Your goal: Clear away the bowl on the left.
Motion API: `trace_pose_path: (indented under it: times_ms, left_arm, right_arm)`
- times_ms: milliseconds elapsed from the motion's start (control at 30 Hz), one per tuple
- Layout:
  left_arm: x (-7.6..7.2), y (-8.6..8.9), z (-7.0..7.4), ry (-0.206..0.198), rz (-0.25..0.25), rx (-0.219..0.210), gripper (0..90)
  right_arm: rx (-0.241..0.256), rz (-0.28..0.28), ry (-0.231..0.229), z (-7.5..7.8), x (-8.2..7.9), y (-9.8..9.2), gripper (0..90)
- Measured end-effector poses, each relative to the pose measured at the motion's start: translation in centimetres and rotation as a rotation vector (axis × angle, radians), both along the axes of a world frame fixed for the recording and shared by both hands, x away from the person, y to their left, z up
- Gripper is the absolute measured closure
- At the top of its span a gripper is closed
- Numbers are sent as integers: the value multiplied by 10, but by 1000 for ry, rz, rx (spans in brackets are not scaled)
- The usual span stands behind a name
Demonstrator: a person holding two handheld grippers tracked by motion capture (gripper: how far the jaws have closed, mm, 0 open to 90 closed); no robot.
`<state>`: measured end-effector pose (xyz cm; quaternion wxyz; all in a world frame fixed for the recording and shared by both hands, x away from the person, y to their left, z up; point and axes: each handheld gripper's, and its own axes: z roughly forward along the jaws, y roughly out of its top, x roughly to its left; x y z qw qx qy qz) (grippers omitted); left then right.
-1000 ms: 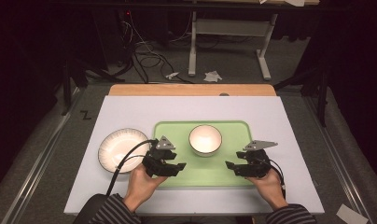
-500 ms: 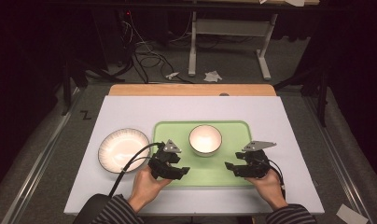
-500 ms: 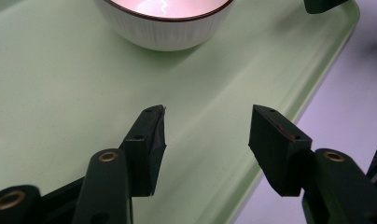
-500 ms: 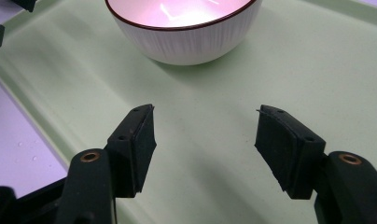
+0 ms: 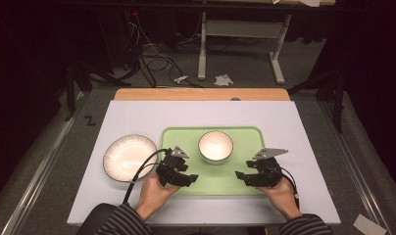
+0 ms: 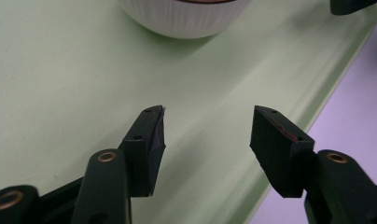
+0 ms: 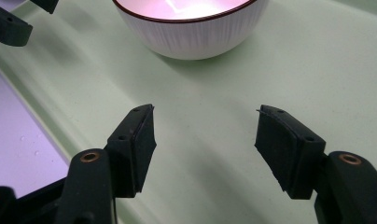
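Both grippers, left (image 5: pixel 192 178) and right (image 5: pixel 239 176), hover jaws apart over the green tray (image 5: pixel 245 134), facing inward

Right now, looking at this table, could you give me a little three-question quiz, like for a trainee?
1. True or false: the bowl stands on the green tray.
2. What lies left of the tray: A a plate, B a cup, C a spoon?
3. Fill in: both the left claw and the right claw have jaws that are ____.

Key: 1 true. 2 A, the plate. 3 open.
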<state>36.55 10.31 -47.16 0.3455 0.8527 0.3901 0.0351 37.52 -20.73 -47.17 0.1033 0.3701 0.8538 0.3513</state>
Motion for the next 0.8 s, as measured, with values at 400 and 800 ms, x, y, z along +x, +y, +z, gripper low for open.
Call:
trace_pose_path:
  times_ms: [400, 800]
  left_arm:
    - [10, 17, -2, 16, 52, 4, 432]
    - [10, 15, -5, 31, 56, 16, 424]
  right_arm:
    - [-22, 15, 36, -3, -1, 3, 389]
    - [-28, 16, 37, -4, 0, 3, 389]
